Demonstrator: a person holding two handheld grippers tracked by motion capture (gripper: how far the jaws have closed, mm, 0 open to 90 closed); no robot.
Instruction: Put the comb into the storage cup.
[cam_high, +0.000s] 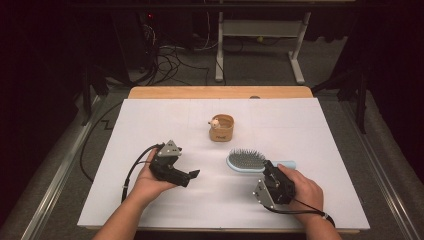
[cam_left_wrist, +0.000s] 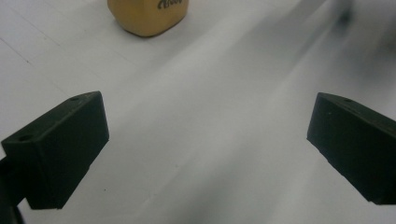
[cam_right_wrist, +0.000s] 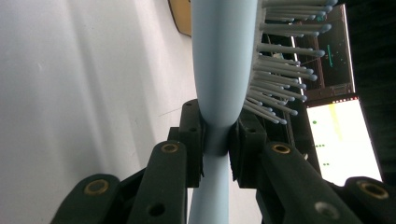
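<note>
On the white desk (cam_high: 150, 120), just right of the tan cup (cam_high: 222, 128): blue hairbrush (cam_high: 246, 161), bristles up | right tool (cam_high: 269, 170) clamped on its handle | left tool (cam_high: 192, 175) left of the cup, jaws wide, holding nothing.

The hairbrush (cam_high: 247, 161) is pale blue, with an oval head carrying a dense field of grey, ball-tipped bristles and a slim handle of the same blue. It lies across the white tabletop (cam_high: 150, 125) on the person's right, bristles up, head pointing toward the middle and handle toward the right edge. The right claw (cam_right_wrist: 215, 140) is clamped on the narrow neck where head meets handle (both pads press flat against it), just near of the tan cup
</note>
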